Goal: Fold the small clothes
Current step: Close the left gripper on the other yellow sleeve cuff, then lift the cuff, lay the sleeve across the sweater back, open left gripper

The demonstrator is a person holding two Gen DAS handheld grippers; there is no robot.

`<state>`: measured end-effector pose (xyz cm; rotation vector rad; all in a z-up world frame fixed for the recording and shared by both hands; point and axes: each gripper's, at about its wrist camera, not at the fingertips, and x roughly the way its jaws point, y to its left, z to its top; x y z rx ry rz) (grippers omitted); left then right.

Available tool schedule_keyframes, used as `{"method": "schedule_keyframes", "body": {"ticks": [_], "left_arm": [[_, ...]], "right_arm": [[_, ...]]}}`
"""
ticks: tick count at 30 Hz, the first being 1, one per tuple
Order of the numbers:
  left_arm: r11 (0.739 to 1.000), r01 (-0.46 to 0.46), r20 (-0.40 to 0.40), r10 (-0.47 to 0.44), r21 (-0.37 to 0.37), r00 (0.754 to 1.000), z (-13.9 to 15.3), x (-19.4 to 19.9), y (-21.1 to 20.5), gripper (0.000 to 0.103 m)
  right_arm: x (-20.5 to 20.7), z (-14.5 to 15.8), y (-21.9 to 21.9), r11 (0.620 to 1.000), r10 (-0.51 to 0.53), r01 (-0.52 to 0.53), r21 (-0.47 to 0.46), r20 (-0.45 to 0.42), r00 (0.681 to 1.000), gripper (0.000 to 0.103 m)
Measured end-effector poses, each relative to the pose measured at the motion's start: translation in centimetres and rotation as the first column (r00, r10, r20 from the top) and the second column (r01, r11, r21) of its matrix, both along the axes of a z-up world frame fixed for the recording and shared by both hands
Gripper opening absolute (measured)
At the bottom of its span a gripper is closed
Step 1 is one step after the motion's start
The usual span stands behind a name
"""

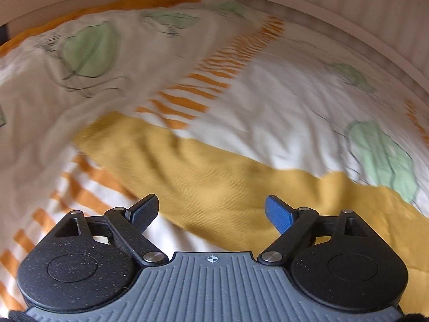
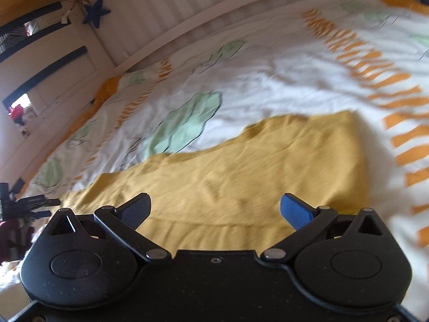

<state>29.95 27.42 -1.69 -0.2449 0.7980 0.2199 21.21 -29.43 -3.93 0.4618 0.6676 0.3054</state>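
Bed: one soft white cover [image 1: 268, 102] with green leaf shapes and rows of orange stripes. It looks a bit wrinkly. Both views are a little blurry.

Bed frame: white wood with thin lines on it [image 2: 166, 8], curving along the far side of the bed.

Star: one dark blue star [image 2: 95, 10] hangs on the white wood in the right wrist view.

Yellow cloth: one small piece of clothing [image 1: 214, 187], mustard yellow, made of soft fabric with tiny ribs. It lies flat on the white cover. In the left wrist view it runs as a long slanted band, and it sits right in front of the fingers. In the right wrist view the same cloth [image 2: 241, 166] spreads wide, with a straight edge on its right side and a wavy edge at the back. A seam line crosses it close to the gripper.

Left gripper: [image 1: 211, 212] two fingers, one black and bumpy, one blue [image 1: 278, 214]. They are spread wide apart and hold nothing. The cloth lies under the gap.

Right gripper: [image 2: 215, 210] two fingers too, one black and one blue [image 2: 295, 210]. They are spread wide and hold nothing. The cloth lies below them.

Corner: some dark things sit at the left edge of the right wrist view, too blurry to name.
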Motion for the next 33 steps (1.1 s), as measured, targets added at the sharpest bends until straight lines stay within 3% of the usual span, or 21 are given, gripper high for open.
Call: {"method": "schedule_keyframes", "body": {"ticks": [3,10,16,21,23,25,27,33], "left_arm": [[0.997,-0.075,0.004,0.076,-0.023,0.997,-0.4,0.3,2.9,0.086],[0.974,-0.188,0.000,0.189,-0.129,0.982,-2.5,1.6,7.6,0.087],[0.981,-0.172,0.010,0.174,-0.090,0.985,-3.7,3.9,8.3,0.096],[0.978,-0.188,0.040,0.192,-0.091,0.981,-3.9,4.6,8.4,0.093],[0.970,-0.232,0.041,0.236,-0.079,0.971,-3.7,4.3,8.3,0.075],[0.970,-0.238,0.042,0.240,-0.046,0.970,-3.4,4.2,8.1,0.029],[0.976,-0.212,0.061,0.215,-0.052,0.975,-2.8,3.8,7.9,0.010],[0.992,-0.114,0.158,0.122,-0.059,0.980,2.0,2.5,3.8,0.008]], "right_arm": [[0.0,-0.6,1.9,0.998,0.050,-0.050,0.023,-0.015,0.999,0.103],[-0.5,-1.5,4.9,0.994,0.109,-0.109,-0.020,-0.005,0.994,0.103],[-0.5,-2.1,6.1,0.996,0.082,-0.082,-0.043,-0.014,0.997,0.103],[-0.6,-2.2,7.7,0.992,0.092,-0.090,-0.091,0.016,0.996,0.103],[-0.7,-2.1,8.3,0.989,0.119,-0.116,-0.096,0.026,0.993,0.103],[-0.8,-2.0,8.9,0.985,0.140,-0.136,-0.103,0.032,0.990,0.103],[-0.9,-2.0,9.2,0.983,0.156,-0.152,-0.104,0.036,0.987,0.103],[-0.5,-1.6,8.7,0.980,0.181,-0.179,-0.082,0.010,0.983,0.102]]}}
